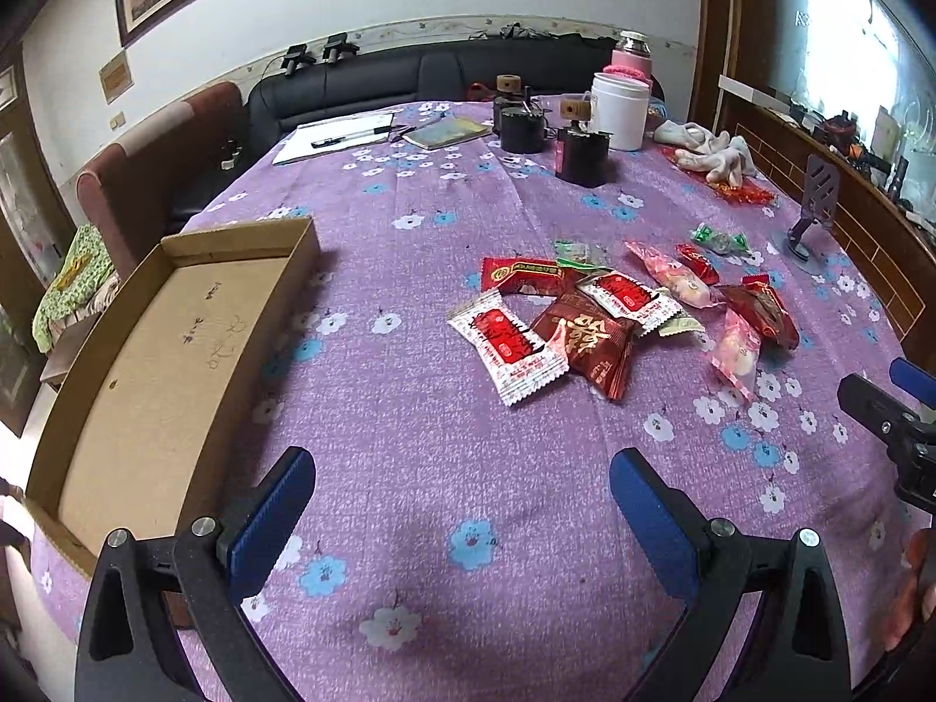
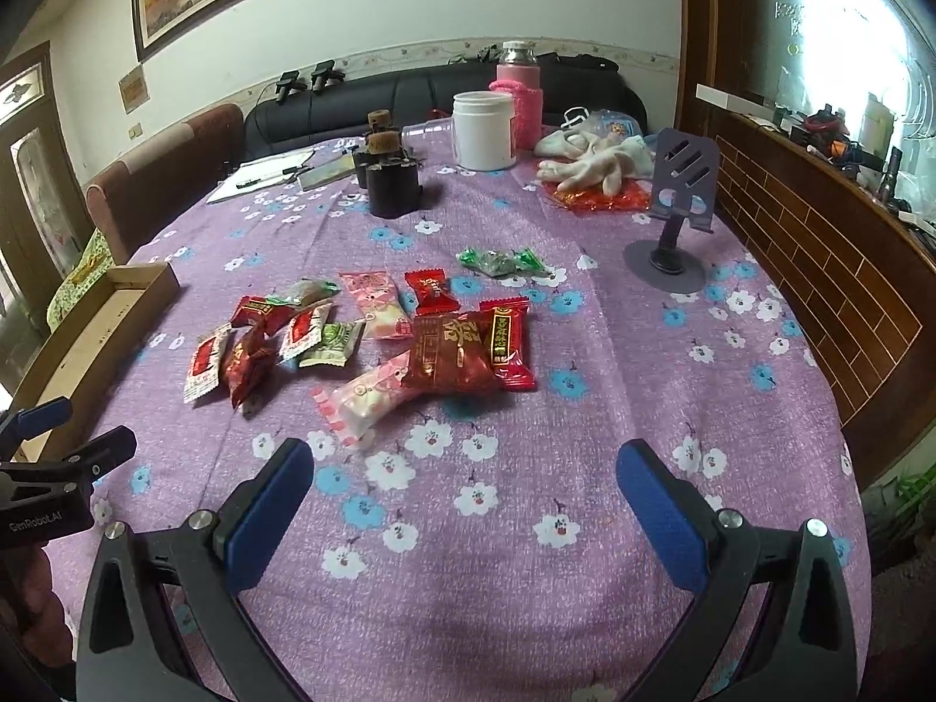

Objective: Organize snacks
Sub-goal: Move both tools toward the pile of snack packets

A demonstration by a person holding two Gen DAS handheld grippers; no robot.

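Both the left gripper (image 1: pixel 462 503) and the right gripper (image 2: pixel 465 491) are wide and hold nothing. The snacks (image 2: pixel 362 345) lie in a pile on the surface (image 1: pixel 444 526) ahead of them. The cardboard box (image 1: pixel 152 362) sits left of the left gripper.

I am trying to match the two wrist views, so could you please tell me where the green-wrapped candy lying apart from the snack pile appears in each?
Left wrist view: the green-wrapped candy lies right of centre, beyond the snack pile.
Right wrist view: the same candy lies near centre, above the pile.
Shared landmark: the grey phone stand stands just right of it in both.
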